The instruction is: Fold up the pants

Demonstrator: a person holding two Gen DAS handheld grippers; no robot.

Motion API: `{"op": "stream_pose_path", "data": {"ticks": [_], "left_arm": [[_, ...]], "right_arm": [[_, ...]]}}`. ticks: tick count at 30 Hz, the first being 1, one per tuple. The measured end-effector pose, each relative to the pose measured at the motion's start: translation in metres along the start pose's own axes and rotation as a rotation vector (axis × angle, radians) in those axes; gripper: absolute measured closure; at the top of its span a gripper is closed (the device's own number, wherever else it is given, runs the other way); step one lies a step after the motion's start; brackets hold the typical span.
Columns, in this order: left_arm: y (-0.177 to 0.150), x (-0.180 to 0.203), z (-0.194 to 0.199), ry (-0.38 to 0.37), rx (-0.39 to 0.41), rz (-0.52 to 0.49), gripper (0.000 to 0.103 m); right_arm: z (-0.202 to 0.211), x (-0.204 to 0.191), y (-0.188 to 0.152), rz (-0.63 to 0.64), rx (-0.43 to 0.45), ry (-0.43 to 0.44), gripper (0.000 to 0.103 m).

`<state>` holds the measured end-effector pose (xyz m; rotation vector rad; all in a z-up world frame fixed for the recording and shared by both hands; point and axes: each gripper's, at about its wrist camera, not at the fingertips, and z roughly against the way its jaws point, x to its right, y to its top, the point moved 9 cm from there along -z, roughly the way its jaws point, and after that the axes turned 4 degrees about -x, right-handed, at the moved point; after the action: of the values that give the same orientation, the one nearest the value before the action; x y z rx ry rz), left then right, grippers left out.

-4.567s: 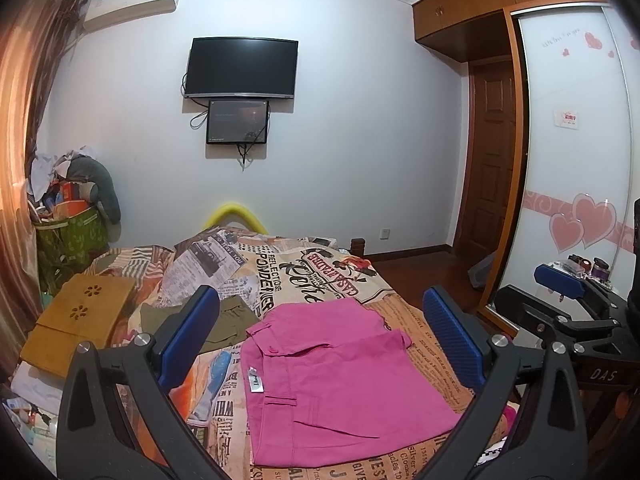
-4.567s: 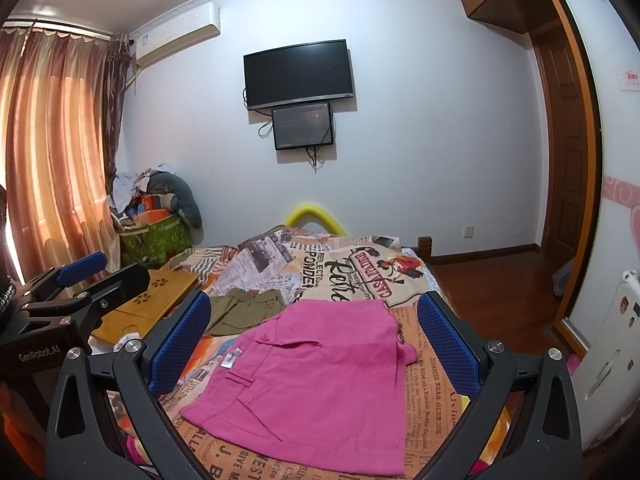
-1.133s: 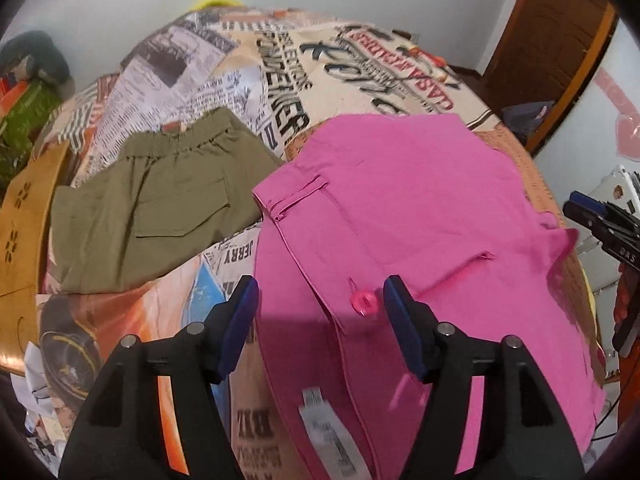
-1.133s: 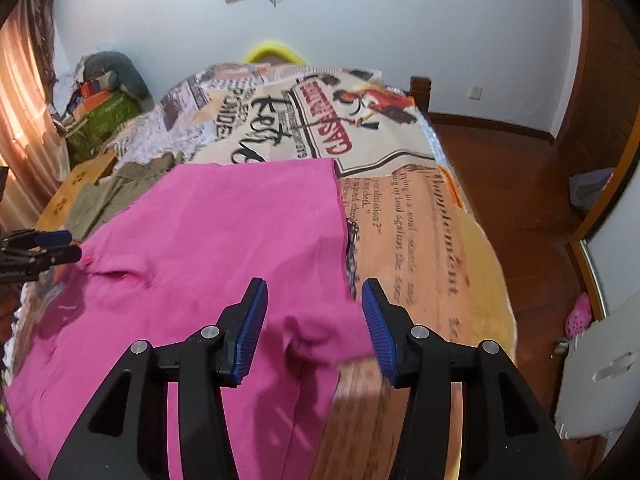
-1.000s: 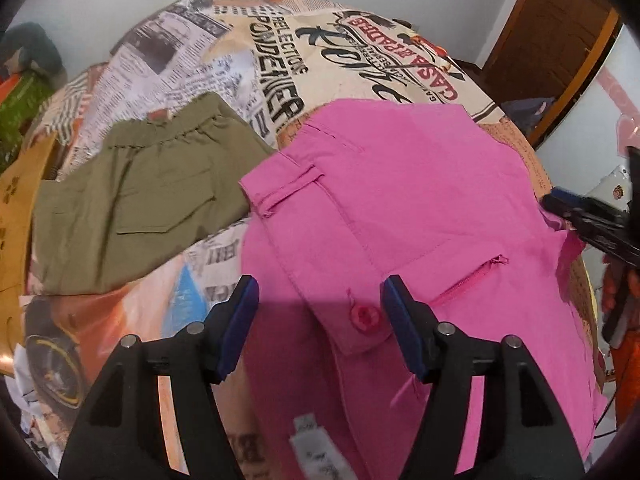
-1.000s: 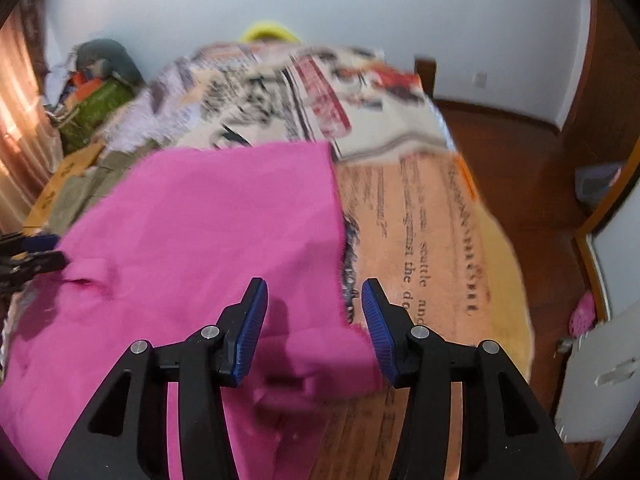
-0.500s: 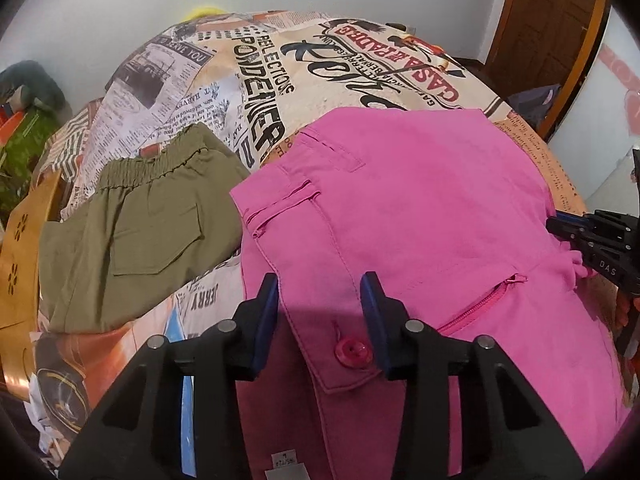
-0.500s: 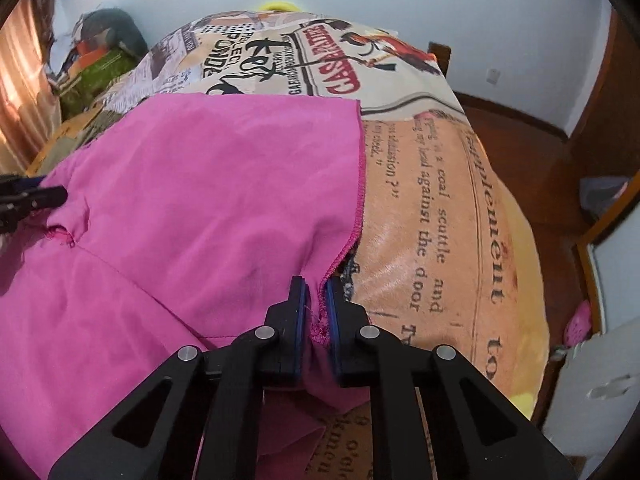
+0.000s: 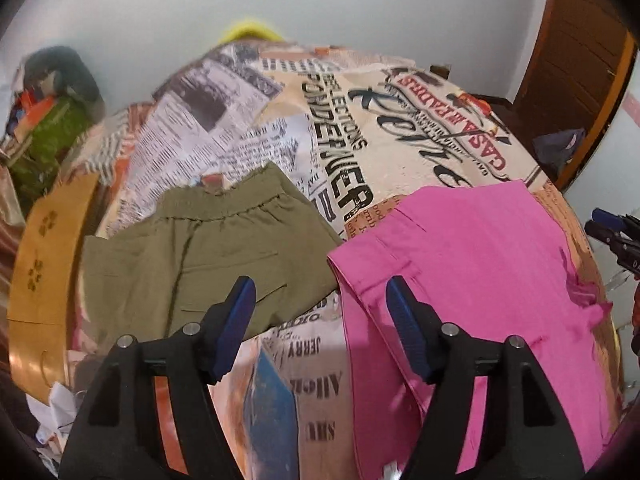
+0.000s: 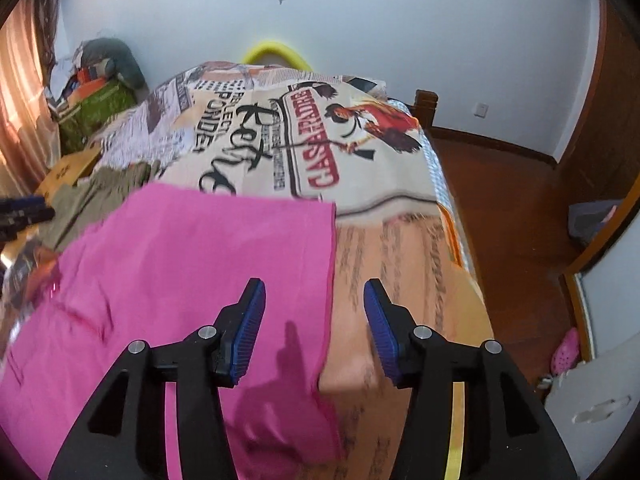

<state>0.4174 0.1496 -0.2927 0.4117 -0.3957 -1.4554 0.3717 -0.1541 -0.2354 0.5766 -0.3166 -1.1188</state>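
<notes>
Pink pants (image 9: 472, 264) lie spread on the bed; they also show in the right wrist view (image 10: 192, 264). My left gripper (image 9: 320, 322) is open and empty above the pants' left waistband edge and the printed bedcover. My right gripper (image 10: 314, 322) is open and empty above the pants' right hem edge. The right gripper's tips (image 9: 612, 232) show at the far right of the left wrist view. The left gripper's tips (image 10: 24, 208) show at the left edge of the right wrist view.
Olive green shorts (image 9: 200, 256) lie left of the pink pants. A newspaper-print bedcover (image 10: 320, 136) covers the bed. A wooden board (image 9: 40, 260) lies at the bed's left edge. Wooden floor (image 10: 512, 208) and a door are to the right.
My right gripper let go of the pink hem and opened. My left gripper opened wider and shifted left, off the button. The pants now lie flatter.
</notes>
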Motion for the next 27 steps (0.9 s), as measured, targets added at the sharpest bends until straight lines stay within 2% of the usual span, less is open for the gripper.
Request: {"op": "stream_pose_path", "data": {"ticks": [4, 8, 11, 14, 17, 18, 19, 20, 21, 22, 25, 27], "left_arm": [[0.005, 0.008, -0.036, -0.068, -0.064, 0.010, 0.036], [-0.001, 0.015, -0.070, -0.097, -0.145, 0.025, 0.035], [-0.001, 0.013, -0.085, -0.113, -0.158, 0.062, 0.035], [-0.003, 0.014, -0.095, -0.171, -0.186, 0.089, 0.035], [-0.005, 0.013, -0.099, -0.231, -0.205, 0.125, 0.035], [-0.005, 0.013, -0.101, -0.255, -0.203, 0.141, 0.037], [-0.004, 0.013, -0.101, -0.277, -0.201, 0.152, 0.044], [-0.004, 0.014, -0.102, -0.296, -0.197, 0.160, 0.047], [-0.003, 0.016, -0.101, -0.302, -0.189, 0.158, 0.060], [-0.001, 0.020, -0.099, -0.305, -0.179, 0.140, 0.078], [0.002, 0.029, -0.097, -0.219, -0.171, 0.068, 0.091], [0.005, 0.033, -0.093, -0.173, -0.159, 0.025, 0.094]], "right_arm": [[-0.025, 0.004, 0.018, -0.018, -0.013, 0.004, 0.056], [-0.058, 0.003, 0.026, -0.022, -0.058, 0.011, 0.056], [-0.082, 0.002, 0.028, 0.008, -0.103, 0.004, 0.056], [-0.100, 0.004, 0.030, 0.010, -0.135, 0.013, 0.056], [-0.106, 0.000, 0.033, 0.010, -0.117, 0.055, 0.056], [-0.106, -0.002, 0.034, 0.009, -0.114, 0.069, 0.059], [-0.107, -0.005, 0.034, 0.009, -0.110, 0.088, 0.069], [-0.107, -0.009, 0.035, 0.012, -0.108, 0.102, 0.084], [-0.108, -0.011, 0.035, 0.018, -0.109, 0.104, 0.092], [-0.109, -0.013, 0.034, 0.021, -0.110, 0.107, 0.095], [-0.103, -0.017, 0.034, 0.024, -0.098, 0.115, 0.097], [-0.096, -0.018, 0.037, 0.030, -0.080, 0.109, 0.098]]}}
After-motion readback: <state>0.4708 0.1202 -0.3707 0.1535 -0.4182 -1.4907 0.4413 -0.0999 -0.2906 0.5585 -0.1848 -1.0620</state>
